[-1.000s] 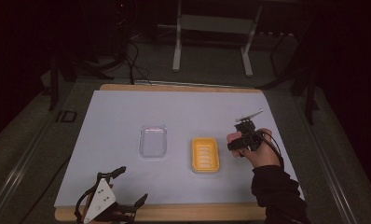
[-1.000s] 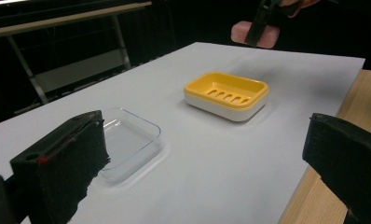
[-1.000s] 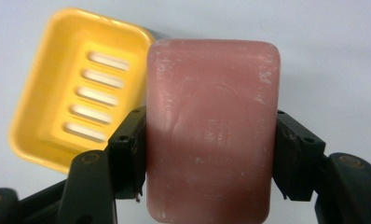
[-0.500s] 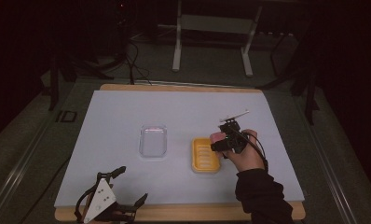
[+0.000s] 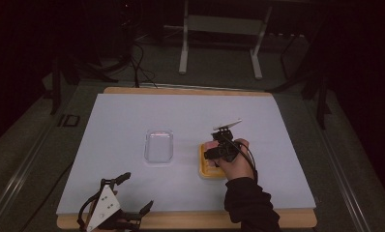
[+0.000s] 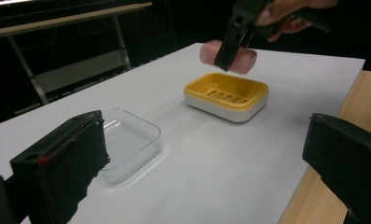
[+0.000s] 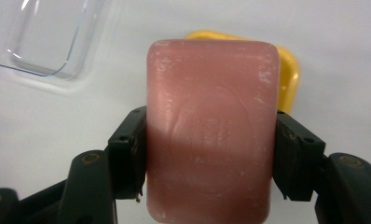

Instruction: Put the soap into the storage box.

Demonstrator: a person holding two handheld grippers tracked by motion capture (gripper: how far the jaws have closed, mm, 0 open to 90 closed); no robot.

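Pink scuffed soap bar [image 7: 210,130] clamped by right gripper [image 7: 207,154].

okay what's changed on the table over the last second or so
The right gripper, shut on the pink soap bar, has moved left until it is above the yellow soap dish. The clear lid, the dish and the left gripper near the table's front edge stayed put.

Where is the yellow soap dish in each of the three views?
High view: yellow soap dish right of centre, partly under the hand.
Left gripper view: upper middle, below the held pink soap.
Right gripper view: yellow edge behind the soap.
Shared landmark: the clear tray beside it.
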